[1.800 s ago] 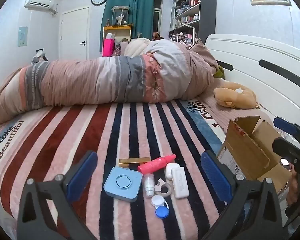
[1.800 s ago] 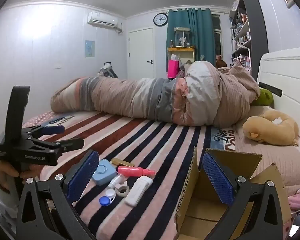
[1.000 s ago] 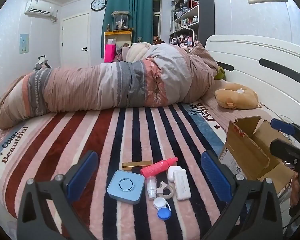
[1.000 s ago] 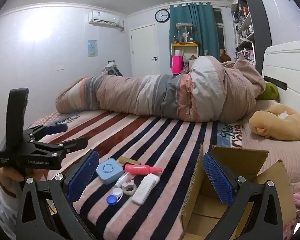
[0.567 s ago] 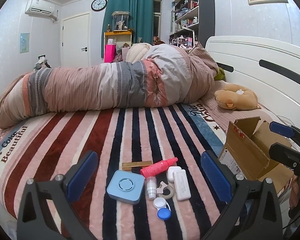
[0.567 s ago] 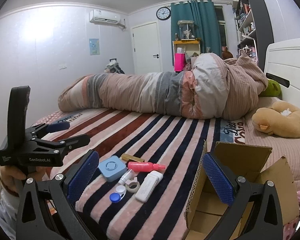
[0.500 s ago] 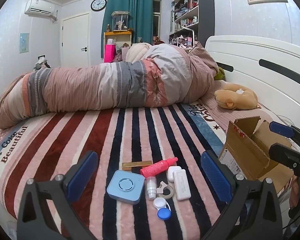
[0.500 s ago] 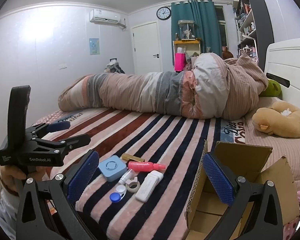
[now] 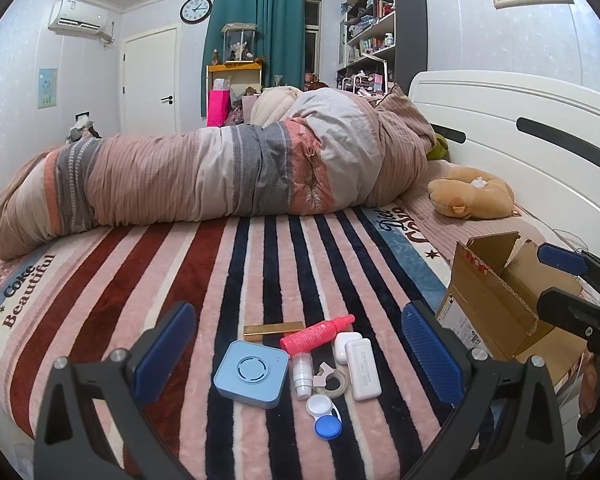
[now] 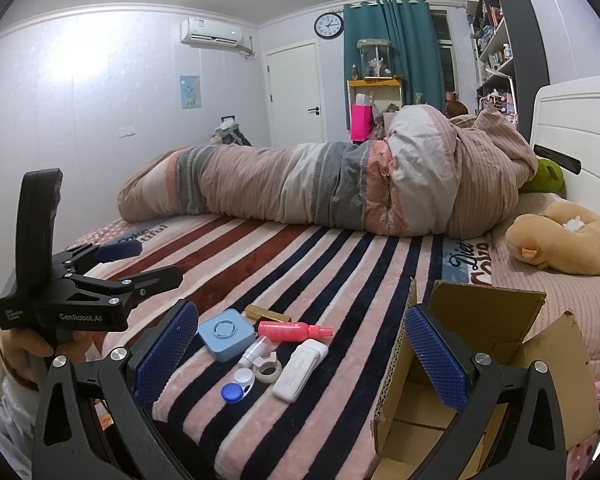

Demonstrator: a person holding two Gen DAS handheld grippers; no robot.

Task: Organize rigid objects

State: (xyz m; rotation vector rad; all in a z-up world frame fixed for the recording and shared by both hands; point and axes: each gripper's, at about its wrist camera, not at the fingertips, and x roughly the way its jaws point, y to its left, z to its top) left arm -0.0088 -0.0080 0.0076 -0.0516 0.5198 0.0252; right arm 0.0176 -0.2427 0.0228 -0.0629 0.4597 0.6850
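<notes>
A cluster of small items lies on the striped bedspread near its front edge: a light blue square case (image 9: 252, 374) (image 10: 226, 334), a pink spray bottle (image 9: 316, 334) (image 10: 294, 330), a gold bar (image 9: 273, 328), a white rectangular case (image 9: 364, 368) (image 10: 299, 370), a small clear bottle (image 9: 302, 372), a tape roll (image 9: 332, 380) and a blue-and-white lens case (image 9: 324, 416) (image 10: 238, 386). An open cardboard box (image 9: 496, 312) (image 10: 480, 364) stands to their right. My left gripper (image 9: 296, 360) is open and empty, just short of the cluster. My right gripper (image 10: 300, 364) is open and empty, between the cluster and the box.
A rolled striped duvet (image 9: 220, 176) lies across the far side of the bed. A tan plush toy (image 9: 472, 196) rests by the white headboard (image 9: 520, 120). Shelves, a door and a curtain stand beyond the bed.
Both grippers have drifted slightly; the right view has shifted a little so the items sit more central. Nothing was grasped or moved on the bed.
</notes>
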